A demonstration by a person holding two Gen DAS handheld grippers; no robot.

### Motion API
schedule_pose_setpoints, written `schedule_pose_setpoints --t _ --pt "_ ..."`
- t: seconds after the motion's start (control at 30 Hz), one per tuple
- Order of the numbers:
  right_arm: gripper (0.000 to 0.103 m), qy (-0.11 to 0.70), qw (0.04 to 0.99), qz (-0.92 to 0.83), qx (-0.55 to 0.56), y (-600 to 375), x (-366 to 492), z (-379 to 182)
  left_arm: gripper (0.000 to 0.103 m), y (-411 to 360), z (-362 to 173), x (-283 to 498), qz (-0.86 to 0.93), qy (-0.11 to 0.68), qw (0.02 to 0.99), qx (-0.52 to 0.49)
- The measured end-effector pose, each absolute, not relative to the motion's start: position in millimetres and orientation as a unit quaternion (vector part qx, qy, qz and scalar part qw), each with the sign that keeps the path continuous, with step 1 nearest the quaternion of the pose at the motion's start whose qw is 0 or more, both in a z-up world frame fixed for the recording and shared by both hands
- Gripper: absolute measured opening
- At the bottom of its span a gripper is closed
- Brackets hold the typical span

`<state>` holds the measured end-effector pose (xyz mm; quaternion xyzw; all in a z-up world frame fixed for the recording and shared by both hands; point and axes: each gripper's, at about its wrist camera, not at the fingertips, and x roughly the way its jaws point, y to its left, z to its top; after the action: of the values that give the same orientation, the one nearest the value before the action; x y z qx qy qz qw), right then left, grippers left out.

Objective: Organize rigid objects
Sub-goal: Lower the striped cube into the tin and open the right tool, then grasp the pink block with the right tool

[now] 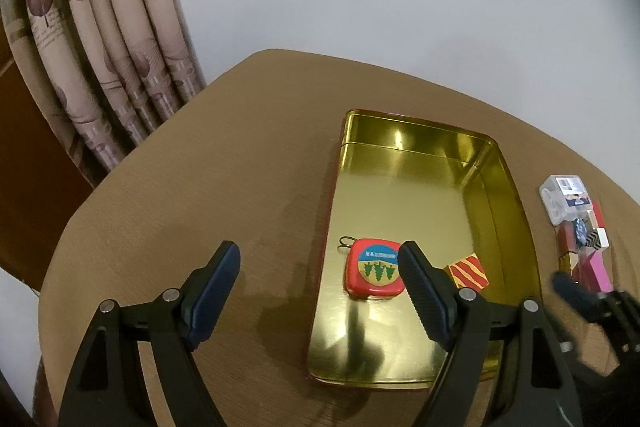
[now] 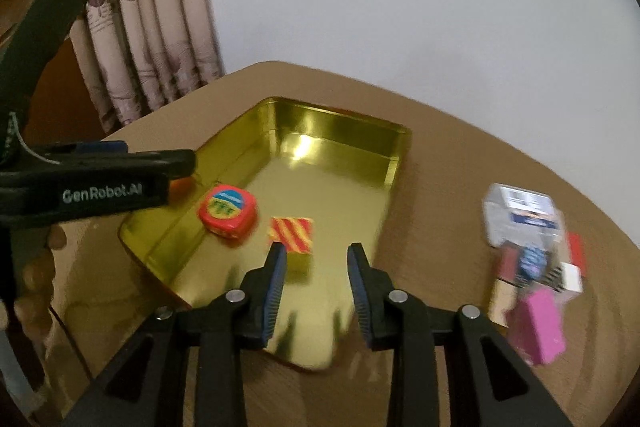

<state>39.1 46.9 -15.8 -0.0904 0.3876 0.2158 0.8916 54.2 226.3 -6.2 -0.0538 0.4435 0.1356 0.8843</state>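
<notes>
Lifting our empty, part-spread right gripper (image 2: 316, 259) off the red-yellow striped square block (image 2: 291, 235) lying in the gold metal tin (image 2: 340, 131) w/ the red rounded tape measure (image 2: 227, 213), we'd best swing clear toward the small-box pile (image 2: 532, 259) on the tin's right, left gripper (image 1: 318, 267) spread wide, holding nothing.

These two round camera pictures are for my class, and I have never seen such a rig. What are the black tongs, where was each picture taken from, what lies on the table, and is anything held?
The black tongs are two-finger grippers, one in each of a person's hands, each with a camera looking along its fingers. One picture looks from the left gripper, the other from the right gripper. On the brown table stands an open gold tin holding a red tape measure and a red-and-yellow striped block. Beside the tin lies a pile of small boxes and blocks. Both grippers are open and hold nothing.
</notes>
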Motion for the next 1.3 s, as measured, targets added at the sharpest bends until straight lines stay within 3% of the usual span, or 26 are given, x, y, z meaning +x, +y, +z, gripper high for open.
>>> schedule_pose_setpoints --t 0.23,0.4,0.9,0.93,1.03,1.3 --pt "0.037 0.389 0.908 0.14 -0.072 -33 46 -10 0.079 216 -7 51 0.128 0.443 0.887 -0.038" --pt "0.045 0.402 0.908 0.102 -0.067 -76 54 -22 0.079 208 -9 52 0.118 0.446 0.887 -0.027" --pt "0.045 0.417 0.9 0.099 -0.076 -102 70 -59 0.079 197 -14 50 0.116 0.448 0.886 0.001" --pt "0.044 0.414 0.901 0.1 -0.077 -102 69 -59 0.079 197 -14 50 0.116 0.448 0.886 0.002" --pt "0.03 0.407 0.904 0.104 -0.077 -102 66 -60 0.08 194 -15 49 0.116 0.448 0.886 0.01" --pt "0.03 0.381 0.92 0.061 -0.063 -126 53 -52 0.08 175 -7 41 0.101 0.439 0.892 0.023"
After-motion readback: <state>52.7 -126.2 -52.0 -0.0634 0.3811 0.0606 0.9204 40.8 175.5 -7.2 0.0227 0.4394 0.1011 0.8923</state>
